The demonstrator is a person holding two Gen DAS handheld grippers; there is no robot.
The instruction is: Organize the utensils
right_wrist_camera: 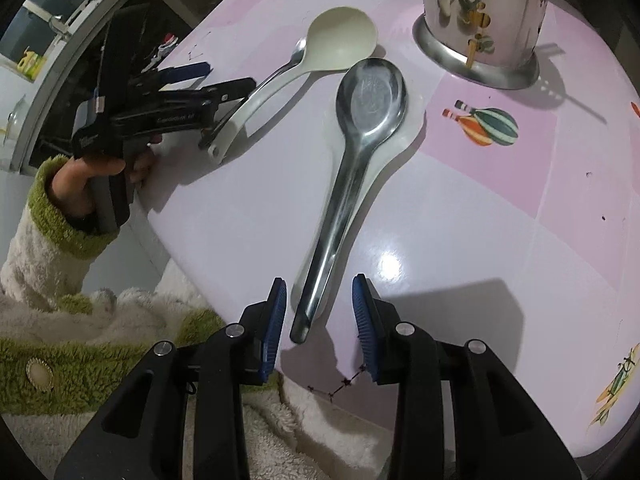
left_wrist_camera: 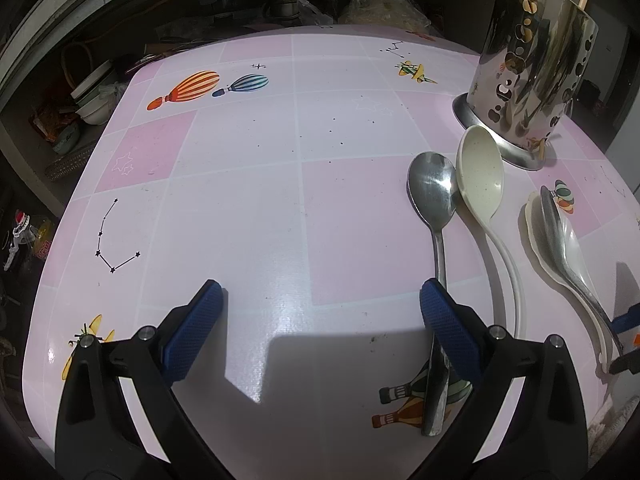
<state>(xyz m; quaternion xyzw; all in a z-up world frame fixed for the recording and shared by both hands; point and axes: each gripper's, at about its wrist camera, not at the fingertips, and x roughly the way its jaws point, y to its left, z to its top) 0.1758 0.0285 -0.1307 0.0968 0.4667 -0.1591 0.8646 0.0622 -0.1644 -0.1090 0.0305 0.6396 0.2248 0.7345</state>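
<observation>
Now we are holding the right hand-held gripper (right_wrist_camera: 319, 312) spread and empty over the steel spoon's (right_wrist_camera: 360, 152) handle, the left hand-held gripper (left_wrist_camera: 322, 320) (also spread) hovering over the surface (left_wrist_camera: 240, 184).

Bench (left_wrist_camera: 248, 168) covered in pink-and-lilac checked sheet printed with hot-air balloons (left_wrist_camera: 188, 89), small planes and star constellations (left_wrist_camera: 114, 240). Stacked bowls (left_wrist_camera: 94, 98) on a dark shelf past its far-left edge; beyond the far edge, dim clutter, possibly metal pots (left_wrist_camera: 286, 2).

open left gripper (left_wrist_camera: 322, 316), spoons (left_wrist_camera: 434, 192), holder (left_wrist_camera: 536, 80)
</observation>
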